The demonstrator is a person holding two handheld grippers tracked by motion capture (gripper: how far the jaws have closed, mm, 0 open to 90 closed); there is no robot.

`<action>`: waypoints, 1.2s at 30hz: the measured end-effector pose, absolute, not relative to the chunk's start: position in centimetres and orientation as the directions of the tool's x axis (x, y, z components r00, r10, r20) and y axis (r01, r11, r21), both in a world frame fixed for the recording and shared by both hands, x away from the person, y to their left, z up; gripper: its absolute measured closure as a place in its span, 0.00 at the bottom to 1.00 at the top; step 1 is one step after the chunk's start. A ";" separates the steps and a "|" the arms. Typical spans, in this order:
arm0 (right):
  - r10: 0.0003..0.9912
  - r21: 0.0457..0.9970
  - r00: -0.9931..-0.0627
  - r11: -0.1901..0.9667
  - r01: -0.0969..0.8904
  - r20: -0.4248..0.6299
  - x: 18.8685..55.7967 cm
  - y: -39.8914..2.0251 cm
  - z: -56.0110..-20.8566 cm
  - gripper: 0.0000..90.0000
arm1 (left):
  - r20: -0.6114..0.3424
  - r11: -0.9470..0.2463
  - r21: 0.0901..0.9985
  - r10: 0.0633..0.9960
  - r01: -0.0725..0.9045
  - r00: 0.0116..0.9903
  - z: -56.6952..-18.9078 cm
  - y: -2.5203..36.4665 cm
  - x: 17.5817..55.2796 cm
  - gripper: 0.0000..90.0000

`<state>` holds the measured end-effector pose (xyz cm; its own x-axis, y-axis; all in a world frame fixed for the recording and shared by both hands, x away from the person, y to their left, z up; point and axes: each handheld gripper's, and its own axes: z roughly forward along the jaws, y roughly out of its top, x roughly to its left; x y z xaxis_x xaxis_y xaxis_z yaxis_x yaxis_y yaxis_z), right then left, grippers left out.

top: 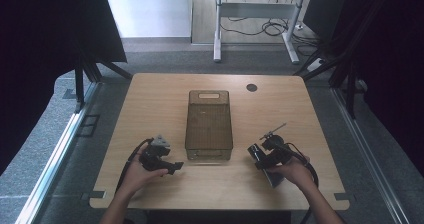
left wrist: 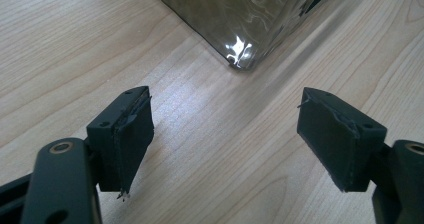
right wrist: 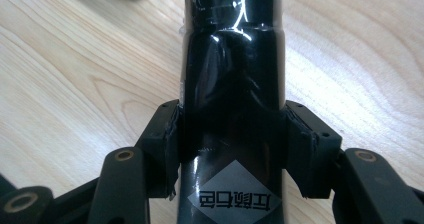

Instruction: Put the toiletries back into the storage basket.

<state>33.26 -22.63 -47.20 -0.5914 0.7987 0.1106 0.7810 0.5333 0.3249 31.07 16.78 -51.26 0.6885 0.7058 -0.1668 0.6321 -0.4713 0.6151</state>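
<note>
High view: a smoky see-through bin stands mid-counter. The left gripper sits in the left hand just left of the bin's near corner. The right gripper is in the right hand to the bin's right, with a black bottle between its fingers.

Left gripper view: the fingers stand wide apart with bare counter between them, aimed at the bin's corner, which is near but not touched.

Right gripper view: both fingers press the sides of the glossy black bottle, which lies low over the counter; whether it rests there I cannot tell.
</note>
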 end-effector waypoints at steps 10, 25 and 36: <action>0.827 0.368 -0.533 0.447 0.815 0.176 34.1 -22.8 -44.4 0.50 | -0.160 -0.483 0.611 0.700 0.626 0.696 -51.3 16.7 31.1 0.25; 0.801 0.430 -0.556 0.432 0.793 0.221 35.4 -21.2 -41.7 0.50 | -0.162 -0.480 0.612 0.701 0.628 0.695 -51.3 16.5 31.0 0.25; 0.792 0.438 -0.565 0.434 0.787 0.231 36.7 -19.4 -40.5 0.50 | -0.156 -0.477 0.627 0.698 0.616 0.699 -50.8 17.0 30.9 0.25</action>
